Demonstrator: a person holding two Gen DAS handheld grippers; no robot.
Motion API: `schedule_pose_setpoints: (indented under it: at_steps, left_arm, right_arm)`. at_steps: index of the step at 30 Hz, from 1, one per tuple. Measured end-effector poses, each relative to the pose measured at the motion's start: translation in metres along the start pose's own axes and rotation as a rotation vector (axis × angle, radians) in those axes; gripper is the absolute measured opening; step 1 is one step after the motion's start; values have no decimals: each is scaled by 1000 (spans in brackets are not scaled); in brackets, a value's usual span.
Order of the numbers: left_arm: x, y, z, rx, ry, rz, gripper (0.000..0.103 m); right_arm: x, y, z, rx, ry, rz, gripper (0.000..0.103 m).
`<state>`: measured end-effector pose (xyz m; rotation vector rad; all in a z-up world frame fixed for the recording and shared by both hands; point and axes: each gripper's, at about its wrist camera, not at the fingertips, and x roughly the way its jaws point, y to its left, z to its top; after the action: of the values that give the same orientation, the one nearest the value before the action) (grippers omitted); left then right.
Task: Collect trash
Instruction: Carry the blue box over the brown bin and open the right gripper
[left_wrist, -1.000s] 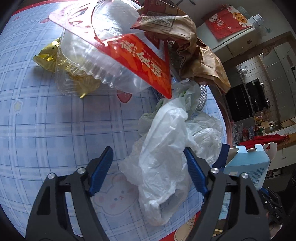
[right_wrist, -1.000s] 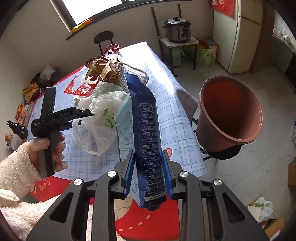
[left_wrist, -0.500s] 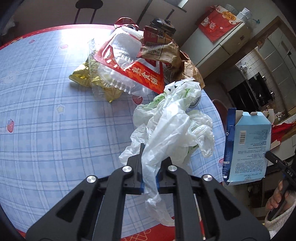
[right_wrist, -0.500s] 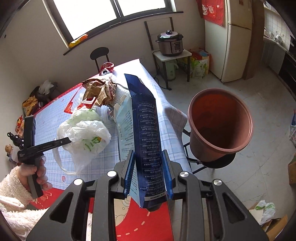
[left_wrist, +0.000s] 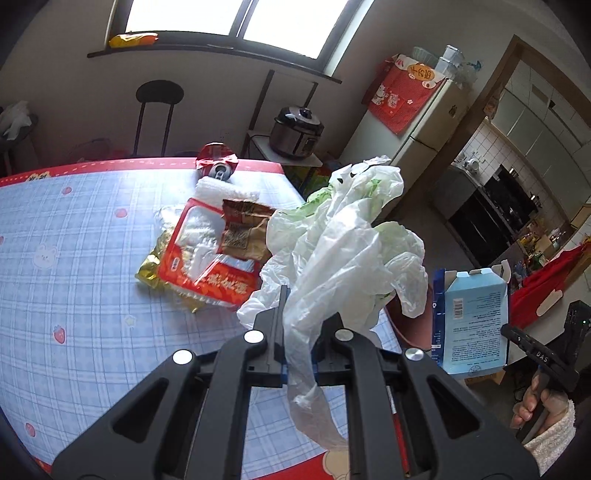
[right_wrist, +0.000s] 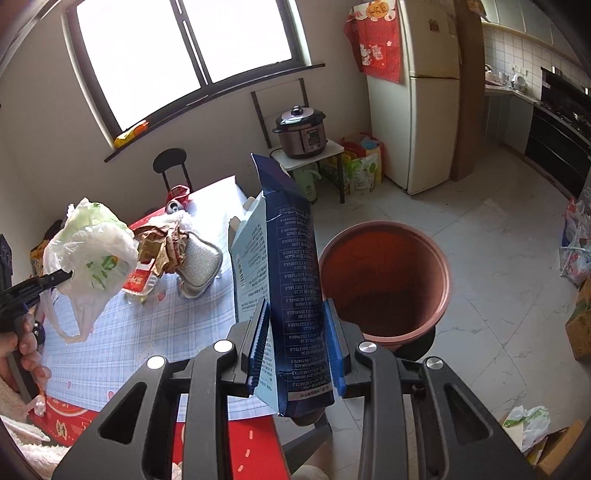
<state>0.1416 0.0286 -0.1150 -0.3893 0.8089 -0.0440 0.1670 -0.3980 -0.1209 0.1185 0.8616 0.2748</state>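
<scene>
Two bits of trash up in the air, both near one landmark: the brown tub (right_wrist: 384, 284) on the floor beside the table (left_wrist: 92, 266).

Right gripper (right_wrist: 295, 332) squeezed tight on the blue box (right_wrist: 288, 280), box standing tall with its long side pointing up and away. Tub just past the box, a little to the right and lower down. Closer to the tub than the other hand.

Left gripper (left_wrist: 299, 332) pinched fully shut on the white plastic bag (left_wrist: 343, 240), bag bunched above the table and hanging loose below the jaws. Farther from the tub, on the table side.

Probably box first: forward, over the rim, then let go.

More trash on the table: red wrapper (left_wrist: 207, 258), crushed can (left_wrist: 218, 168).
</scene>
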Motion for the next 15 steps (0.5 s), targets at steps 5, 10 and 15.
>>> schedule_pose_setpoints:
  at_steps: [5,10,15]
  left_arm:
    - [43,-71,19,75,9,-71,11]
    - [93,-132,25,104,47,-127,11]
    - [115,-159,25,109,68,-145,11]
  right_arm:
    - [-16,-48,5,23,-37,-81,29]
    - [-13,-82,17,5,-47,-136,28]
    - [14,-99,40,-38,-37,-167,28]
